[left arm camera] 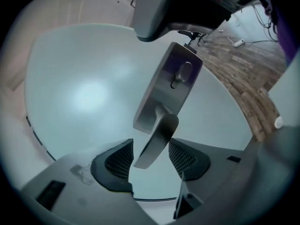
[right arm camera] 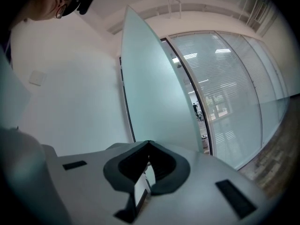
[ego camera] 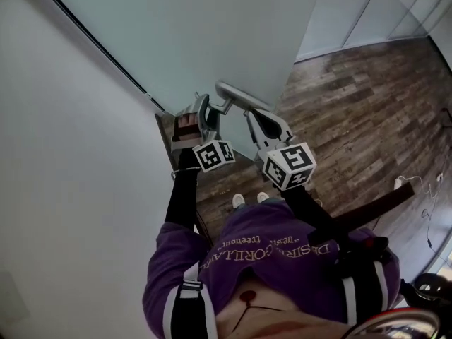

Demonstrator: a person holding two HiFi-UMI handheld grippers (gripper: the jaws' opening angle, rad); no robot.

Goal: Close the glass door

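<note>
Down at the bottom of the head view, the purple sweatshirt (ego camera: 275, 260) fills the frame, and both arms reach up toward the centre. Just above the sleeves sit the two marker cubes, the left one (ego camera: 214, 155) and the right one (ego camera: 289, 164). The left gripper (left arm camera: 151, 157) has its jaws spread wide, and the silver door handle (left arm camera: 159, 135) hangs right between the mesh pads (left arm camera: 119, 161), which are not pressing on it. The right gripper (right arm camera: 149, 146) has its jaws closed tip to tip with nothing between them, and it sits just right of the handle in the head view. Beyond both, the frosted glass door (right arm camera: 154, 78) stands ajar, angled out from its dark frame, running from the centre to the top of the right gripper view. White wall (ego camera: 63, 154) takes the left side, and wood floor (ego camera: 367, 97) spreads across the upper right.
</note>
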